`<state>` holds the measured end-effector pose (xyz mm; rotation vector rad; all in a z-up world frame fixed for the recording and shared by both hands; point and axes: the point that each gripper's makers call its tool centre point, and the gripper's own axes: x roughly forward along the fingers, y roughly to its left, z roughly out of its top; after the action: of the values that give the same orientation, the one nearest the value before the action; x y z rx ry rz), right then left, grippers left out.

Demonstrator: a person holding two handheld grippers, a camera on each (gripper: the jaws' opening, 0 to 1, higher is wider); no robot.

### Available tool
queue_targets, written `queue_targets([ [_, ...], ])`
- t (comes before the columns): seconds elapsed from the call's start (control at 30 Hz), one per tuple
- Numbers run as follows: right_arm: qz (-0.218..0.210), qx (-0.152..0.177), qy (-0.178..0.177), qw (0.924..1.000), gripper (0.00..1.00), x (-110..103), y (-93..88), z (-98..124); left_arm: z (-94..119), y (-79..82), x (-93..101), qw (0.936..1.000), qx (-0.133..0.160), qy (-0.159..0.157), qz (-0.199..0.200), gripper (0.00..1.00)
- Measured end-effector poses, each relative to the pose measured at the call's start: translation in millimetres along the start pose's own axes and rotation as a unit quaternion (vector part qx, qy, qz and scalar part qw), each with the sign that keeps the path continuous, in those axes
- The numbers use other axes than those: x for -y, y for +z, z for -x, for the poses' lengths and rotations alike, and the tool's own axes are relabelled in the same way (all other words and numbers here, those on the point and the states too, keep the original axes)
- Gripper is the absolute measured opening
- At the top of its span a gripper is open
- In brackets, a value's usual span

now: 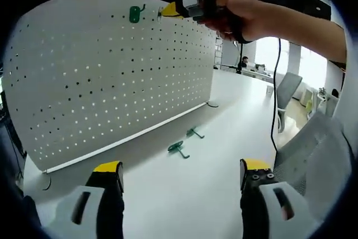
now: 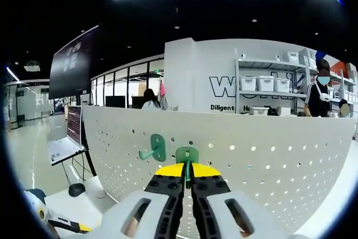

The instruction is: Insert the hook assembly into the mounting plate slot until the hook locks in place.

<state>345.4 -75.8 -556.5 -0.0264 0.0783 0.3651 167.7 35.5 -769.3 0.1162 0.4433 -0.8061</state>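
Observation:
A white pegboard [image 1: 112, 71] stands upright on the white table [image 1: 224, 194]. One green hook [image 1: 134, 13] hangs on it near its top edge. Just right of that hook, a hand holds my right gripper [image 1: 165, 10] with its yellow tips against the board. In the right gripper view the right gripper [image 2: 187, 173] is shut on a second green hook [image 2: 187, 155], pressed against the pegboard [image 2: 268, 160] beside the mounted hook [image 2: 155, 148]. Two more green hooks [image 1: 177, 148] [image 1: 194, 133] lie on the table before the board. My left gripper [image 1: 182, 170] hovers low over the table, open, holding nothing.
A black cable [image 1: 274, 99] hangs from the right gripper. Grey office chairs [image 1: 313, 149] [image 1: 288, 90] stand at the table's right side. Behind the board are shelves with white bins [image 2: 268, 82], a person [image 2: 321, 96] and a dark screen [image 2: 72, 62].

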Motion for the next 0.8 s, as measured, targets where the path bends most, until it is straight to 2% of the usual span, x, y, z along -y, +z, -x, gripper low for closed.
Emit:
queue_targets([
  [0.43,0.015,0.003,-0.005,0.9999,0.01,1.8,4.0,-7.0,-2.3,-12.6,6.6,0.9999,-0.010,-0.007,-0.002,0.87],
  [0.8,0.018,0.003,-0.006,0.9998,0.01,1.0,4.9,-12.4,-2.0,-14.4,7.9,0.9999,-0.010,-0.009,0.002,0.86],
])
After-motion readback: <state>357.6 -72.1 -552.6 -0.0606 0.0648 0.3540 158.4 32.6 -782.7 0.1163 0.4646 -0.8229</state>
